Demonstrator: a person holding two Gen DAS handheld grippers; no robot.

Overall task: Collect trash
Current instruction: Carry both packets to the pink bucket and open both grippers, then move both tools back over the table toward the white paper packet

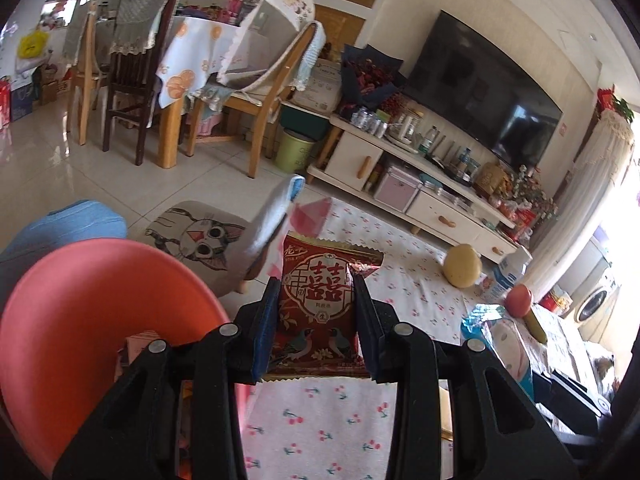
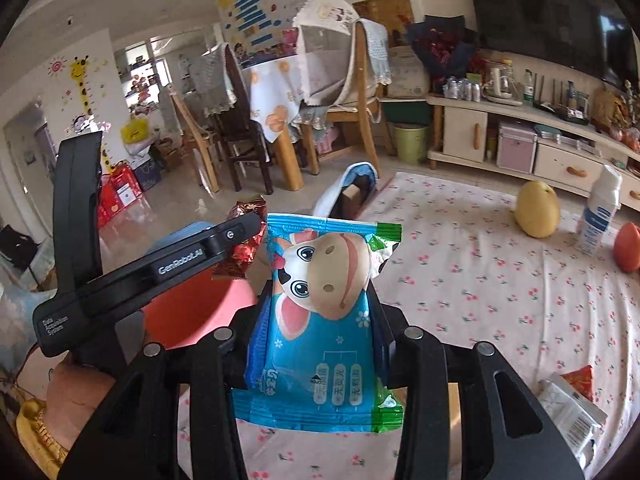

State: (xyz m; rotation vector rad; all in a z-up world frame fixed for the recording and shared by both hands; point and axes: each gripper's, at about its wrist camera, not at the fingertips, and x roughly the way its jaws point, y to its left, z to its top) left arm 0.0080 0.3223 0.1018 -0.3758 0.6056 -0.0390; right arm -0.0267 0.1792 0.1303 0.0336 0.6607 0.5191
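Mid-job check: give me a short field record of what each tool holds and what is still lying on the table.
left tool: shut on red foil snack packet
right tool: shut on blue cow-print wrapper
bin: round red plastic tub, left of table
still on cloth: crumpled white plastic wrapper, small red packet
not trash: yellow pear, red apple, white bottle

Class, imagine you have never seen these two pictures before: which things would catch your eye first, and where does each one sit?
First, the two bright snack packets: a red packet clamped in the left gripper, and a blue packet with a cartoon cow clamped in the right gripper. Next, the orange-pink bowl low beside the left gripper. Behind lie a yellow pear on the cherry-print cloth and a dark television on the wall.
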